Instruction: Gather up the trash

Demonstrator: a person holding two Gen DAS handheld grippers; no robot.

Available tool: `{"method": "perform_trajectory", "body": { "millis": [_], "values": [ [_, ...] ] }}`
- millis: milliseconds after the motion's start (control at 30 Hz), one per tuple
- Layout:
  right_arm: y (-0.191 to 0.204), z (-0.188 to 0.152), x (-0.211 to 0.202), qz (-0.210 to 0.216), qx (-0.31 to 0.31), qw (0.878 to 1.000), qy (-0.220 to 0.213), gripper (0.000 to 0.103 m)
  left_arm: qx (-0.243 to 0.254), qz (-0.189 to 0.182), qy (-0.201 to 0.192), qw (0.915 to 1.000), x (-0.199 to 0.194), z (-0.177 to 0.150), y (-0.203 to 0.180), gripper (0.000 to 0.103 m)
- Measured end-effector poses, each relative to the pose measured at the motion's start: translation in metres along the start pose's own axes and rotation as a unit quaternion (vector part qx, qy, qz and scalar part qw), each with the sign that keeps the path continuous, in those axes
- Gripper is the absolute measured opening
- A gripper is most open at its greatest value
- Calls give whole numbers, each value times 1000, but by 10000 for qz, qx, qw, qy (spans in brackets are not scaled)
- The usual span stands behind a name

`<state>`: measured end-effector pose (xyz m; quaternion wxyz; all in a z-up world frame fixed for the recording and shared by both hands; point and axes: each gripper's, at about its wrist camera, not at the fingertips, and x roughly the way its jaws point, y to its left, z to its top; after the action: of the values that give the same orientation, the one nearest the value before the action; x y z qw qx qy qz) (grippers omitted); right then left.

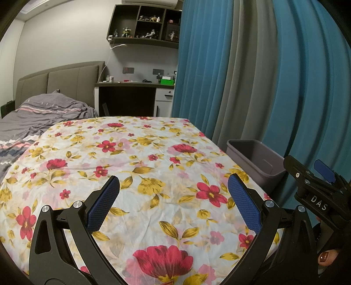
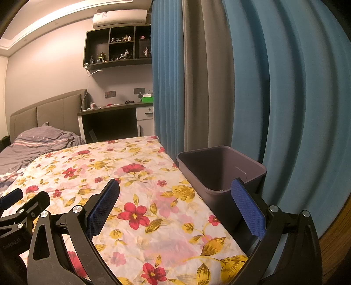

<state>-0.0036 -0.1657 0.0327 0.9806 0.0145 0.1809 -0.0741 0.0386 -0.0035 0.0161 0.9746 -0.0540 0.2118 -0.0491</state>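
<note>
both grippers, left [image 1: 173, 203] & right [image 2: 175, 206], jaws wide apart, empty, over floral worktop [image 1: 142, 157]. no trash visible on cloth; bin [image 2: 221, 173] at right edge, specks inside. risk: right jaw knocks bin rim, tips it.

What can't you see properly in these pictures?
- Bin bottom: the right wrist view shows only a speck, hidden by its near wall and the right gripper.
- Bin base, left wrist view: cut off by the floral tablecloth.
- Shelf figurines: too small.
- Left gripper: open, empty.
</note>
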Motion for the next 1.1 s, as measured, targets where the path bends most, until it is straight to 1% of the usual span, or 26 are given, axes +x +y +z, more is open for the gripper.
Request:
{"method": "perform_trajectory", "body": {
  "millis": [200, 333, 400, 467, 633, 900, 1100],
  "values": [
    [0, 0, 0, -6, 0, 10000, 2, 97, 18, -9, -11, 10000, 1, -2, -2, 97],
    [0, 0, 0, -7, -6, 10000, 4, 97, 36, -127, -83, 9999, -3, -4, -2, 97],
    [0, 0, 0, 0, 6, 10000, 11, 97, 78, -170, -208, 9996, -8, -4, -2, 90],
    [0, 1, -1, 2, 18, 10000, 24, 97, 143, -138, -218, 9996, -8, -1, -3, 78],
    [1, 1, -1, -3, 25, 10000, 26, 97, 175, -202, -225, 9994, -11, -1, -1, 65],
    [0, 1, -2, 2, 29, 10000, 22, 97, 197, -258, -224, 9992, -10, 1, -4, 65],
    [0, 1, -3, 0, 50, 10000, 12, 97, 194, -205, -173, 9995, -9, 1, -5, 65]
  ]
}}
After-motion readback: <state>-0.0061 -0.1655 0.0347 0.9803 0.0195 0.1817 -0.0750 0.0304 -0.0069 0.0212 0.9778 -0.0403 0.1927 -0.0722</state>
